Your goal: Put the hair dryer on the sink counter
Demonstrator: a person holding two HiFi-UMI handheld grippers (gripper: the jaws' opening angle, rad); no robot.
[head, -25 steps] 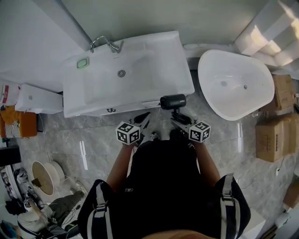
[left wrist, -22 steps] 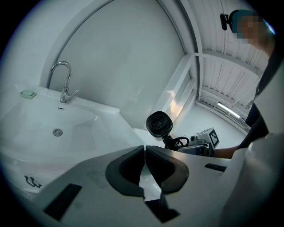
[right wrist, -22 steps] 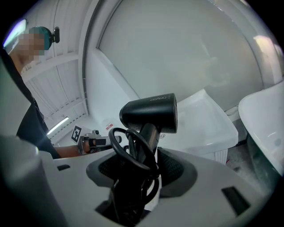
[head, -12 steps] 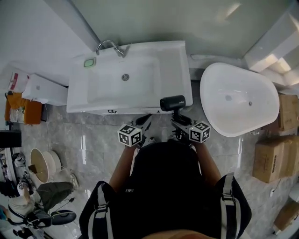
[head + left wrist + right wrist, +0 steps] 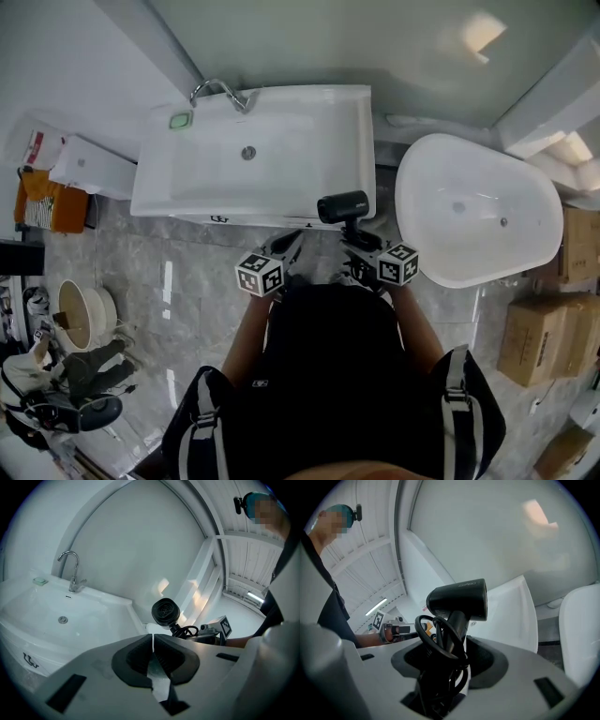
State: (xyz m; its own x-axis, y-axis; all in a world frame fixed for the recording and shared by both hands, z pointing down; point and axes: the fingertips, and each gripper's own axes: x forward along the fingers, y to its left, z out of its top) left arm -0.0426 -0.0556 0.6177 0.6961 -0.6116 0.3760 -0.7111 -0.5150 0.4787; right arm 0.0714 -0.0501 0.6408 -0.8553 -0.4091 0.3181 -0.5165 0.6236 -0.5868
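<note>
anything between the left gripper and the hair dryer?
Nothing. In the left gripper view the stretch from the shut left gripper to the hair dryer is bare air.

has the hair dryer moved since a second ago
Yes, forward: the hair dryer was short of the sink, and now overlaps its front right corner.

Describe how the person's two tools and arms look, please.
The left tool and right tool are both light grey with dark padded jaws. Each carries a white cube with black square markers. The person wears a black top, with forearms uncovered, and grey straps over the shoulders.
</note>
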